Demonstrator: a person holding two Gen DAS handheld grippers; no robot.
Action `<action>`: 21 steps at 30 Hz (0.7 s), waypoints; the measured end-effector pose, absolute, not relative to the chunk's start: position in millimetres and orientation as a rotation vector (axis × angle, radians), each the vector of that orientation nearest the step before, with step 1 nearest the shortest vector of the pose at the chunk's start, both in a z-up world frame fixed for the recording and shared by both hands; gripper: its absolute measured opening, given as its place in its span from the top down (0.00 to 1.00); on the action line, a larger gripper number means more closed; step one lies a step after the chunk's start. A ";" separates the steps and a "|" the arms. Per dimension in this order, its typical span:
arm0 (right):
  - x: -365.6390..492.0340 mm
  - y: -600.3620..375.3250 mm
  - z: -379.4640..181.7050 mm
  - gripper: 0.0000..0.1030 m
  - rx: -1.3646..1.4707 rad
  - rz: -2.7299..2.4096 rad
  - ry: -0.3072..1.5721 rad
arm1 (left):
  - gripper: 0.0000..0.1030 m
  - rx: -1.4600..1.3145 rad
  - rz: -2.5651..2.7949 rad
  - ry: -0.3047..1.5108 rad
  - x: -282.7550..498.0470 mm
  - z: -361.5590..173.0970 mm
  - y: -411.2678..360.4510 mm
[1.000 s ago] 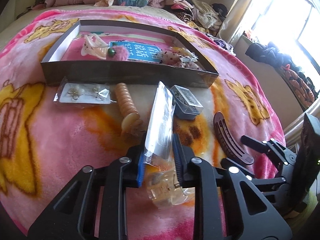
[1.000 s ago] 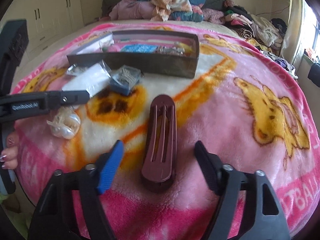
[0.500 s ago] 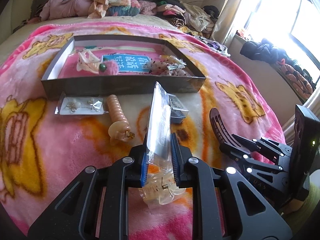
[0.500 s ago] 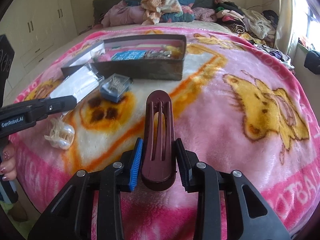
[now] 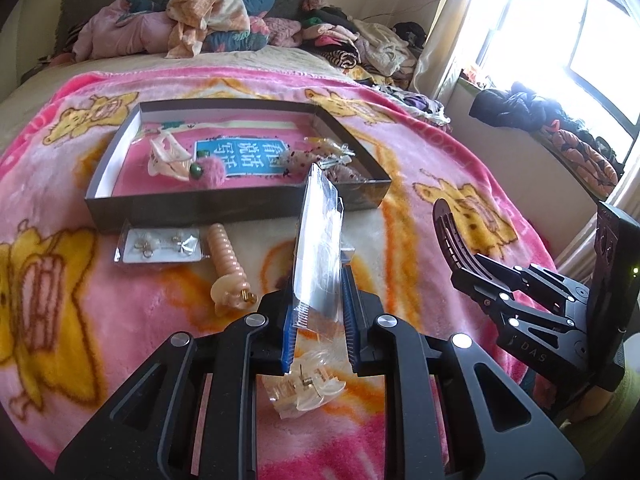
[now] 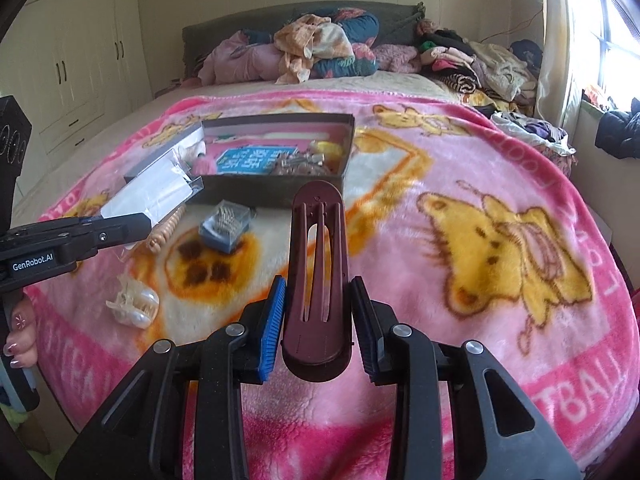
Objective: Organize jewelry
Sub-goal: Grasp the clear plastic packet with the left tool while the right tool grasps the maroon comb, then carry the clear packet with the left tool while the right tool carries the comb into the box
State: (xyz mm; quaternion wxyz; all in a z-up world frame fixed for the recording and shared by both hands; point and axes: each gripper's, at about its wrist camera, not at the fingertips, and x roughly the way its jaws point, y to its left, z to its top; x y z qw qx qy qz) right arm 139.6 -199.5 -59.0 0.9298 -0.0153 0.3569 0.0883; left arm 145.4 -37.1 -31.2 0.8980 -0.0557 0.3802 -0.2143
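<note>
You face a bed point(image 6: 500, 184) under a pink cartoon blanket point(image 5: 60, 340), clothes point(image 6: 320, 48) heaped at its headboard, cream wardrobes point(image 6: 80, 60) on one side, a bright window point(image 5: 560, 40) opposite

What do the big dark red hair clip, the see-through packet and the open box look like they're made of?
Hair clip: likely hard moulded plastic, maroon, smooth with a dull sheen and cut slots.
Packet: thin clear plastic film, glossy, crinkled, showing glare.
Box: probably cardboard, thin straight walls, dark outside, white inside.
</note>
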 end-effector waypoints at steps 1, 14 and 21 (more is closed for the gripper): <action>139.8 -200.8 -55.9 0.69 -0.030 0.179 0.723 | 0.88 -0.118 -0.445 0.785 146.1 -30.0 -36.5; 157.5 -205.1 -30.4 0.69 -0.019 0.179 0.678 | 0.88 -0.144 -0.448 0.754 166.2 -20.2 -31.9; 175.9 -195.4 -20.5 0.69 -0.021 0.194 0.666 | 0.88 -0.165 -0.428 0.738 182.3 -14.0 -23.1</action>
